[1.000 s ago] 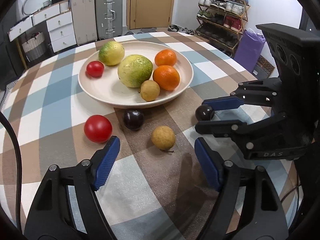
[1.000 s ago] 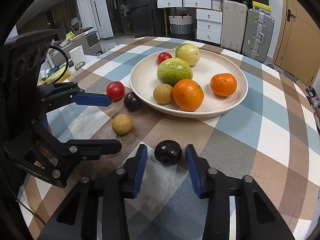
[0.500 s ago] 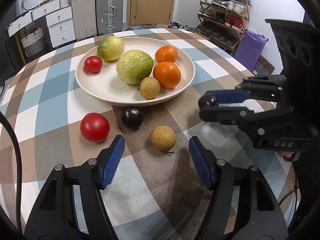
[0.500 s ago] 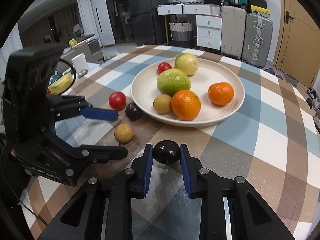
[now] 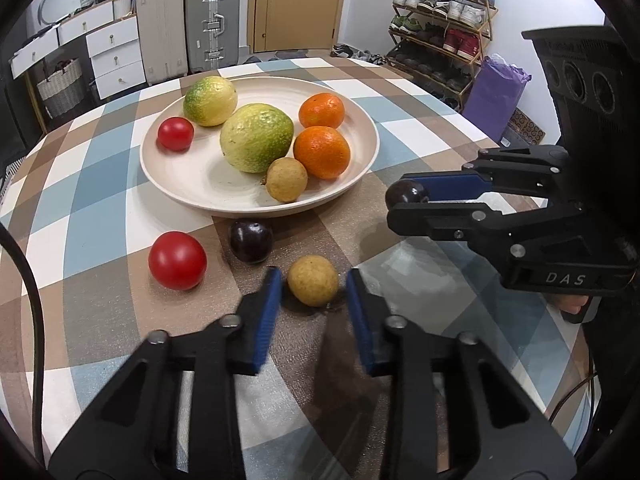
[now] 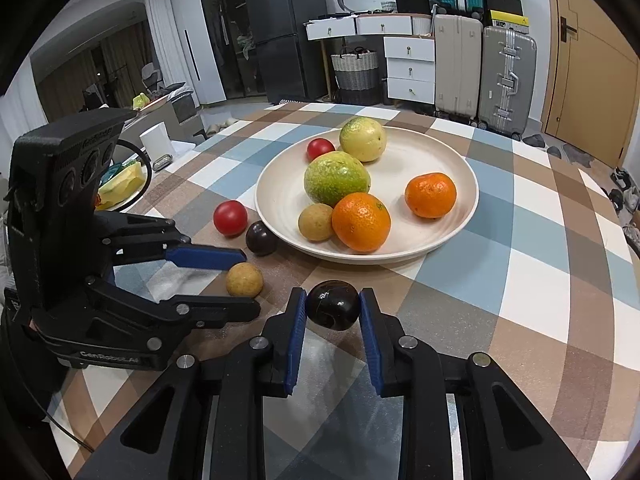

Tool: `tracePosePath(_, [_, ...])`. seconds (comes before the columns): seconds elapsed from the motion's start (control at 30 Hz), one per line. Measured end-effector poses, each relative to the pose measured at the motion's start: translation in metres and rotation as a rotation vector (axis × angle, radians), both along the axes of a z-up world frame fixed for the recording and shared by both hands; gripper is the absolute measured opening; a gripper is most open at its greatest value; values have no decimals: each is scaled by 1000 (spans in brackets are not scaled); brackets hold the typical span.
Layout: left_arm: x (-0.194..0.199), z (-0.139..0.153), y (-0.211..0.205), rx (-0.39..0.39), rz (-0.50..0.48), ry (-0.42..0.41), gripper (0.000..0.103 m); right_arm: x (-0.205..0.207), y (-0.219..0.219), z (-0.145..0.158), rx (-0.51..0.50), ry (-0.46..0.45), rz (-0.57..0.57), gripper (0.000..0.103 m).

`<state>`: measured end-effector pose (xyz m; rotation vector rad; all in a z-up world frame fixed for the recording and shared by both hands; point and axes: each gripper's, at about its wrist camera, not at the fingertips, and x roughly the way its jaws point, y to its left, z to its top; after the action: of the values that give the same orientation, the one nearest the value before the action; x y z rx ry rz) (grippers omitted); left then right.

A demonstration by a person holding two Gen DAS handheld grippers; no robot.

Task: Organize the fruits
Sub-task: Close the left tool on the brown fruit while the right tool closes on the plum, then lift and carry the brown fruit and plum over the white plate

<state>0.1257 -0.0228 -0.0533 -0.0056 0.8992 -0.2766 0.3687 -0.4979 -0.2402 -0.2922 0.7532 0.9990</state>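
Note:
A tan round fruit (image 5: 313, 286) lies on the checked tablecloth, and my left gripper (image 5: 313, 275) is shut on it, one blue pad at each side. My right gripper (image 6: 333, 294) is shut on a dark plum (image 6: 333, 306), which it holds near the front rim of the cream plate (image 6: 460, 236). The plate carries two green-yellow citrus, two oranges, a small tomato and another tan fruit. Left of the plate, a red tomato (image 5: 177, 260) and a second dark plum (image 5: 251, 241) rest on the cloth.
The round table drops off close behind both grippers. Suitcases, white drawers and a shoe rack (image 5: 440, 36) stand on the floor beyond the table. A low side table with clutter (image 6: 120, 184) sits past its left edge.
My left gripper's jaws have closed from wide apart onto the tan fruit. My right gripper has closed onto the dark plum and raised it slightly off the cloth.

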Motion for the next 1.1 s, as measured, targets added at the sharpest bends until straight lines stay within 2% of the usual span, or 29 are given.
tracePosePath(0.33, [-7,10,1,-19,-1,-63,23,-1,-4,3,27,-3,-1,28])
tracePosePath(0.83, [-18,35,31,-59,140,-188,23,8,-19,20,143,-50,-106,28])
tracePosePath(1.1, [-18,41,38,-46,201,-219,23,20,-25,21,151,-57,-176,28])
